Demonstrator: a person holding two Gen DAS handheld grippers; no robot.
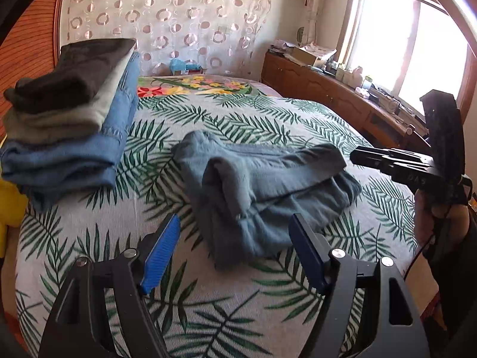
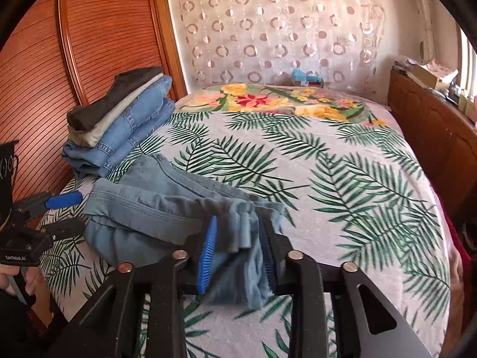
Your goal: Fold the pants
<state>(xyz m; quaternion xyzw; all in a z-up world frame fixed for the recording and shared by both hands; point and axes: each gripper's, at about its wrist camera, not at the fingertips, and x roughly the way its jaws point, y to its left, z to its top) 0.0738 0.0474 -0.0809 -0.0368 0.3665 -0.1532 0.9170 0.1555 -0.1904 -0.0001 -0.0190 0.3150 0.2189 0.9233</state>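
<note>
Soft grey-blue pants [image 1: 262, 185] bunched on palm-print bed [image 1: 298, 119], left gripper [image 1: 235, 250] wide, empty, right gripper [image 2: 238, 244] part-open around cloth, grip unclear, folded denim stack [image 2: 125, 128] at headboard edge.

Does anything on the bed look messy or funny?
Yes. The blue-grey pants lie bunched and lumpy in the middle of the leaf-print bedspread, one end between the right gripper's pads. Beside them, the stack of folded clothes is neat, so the crumpled pair stands out.
</note>
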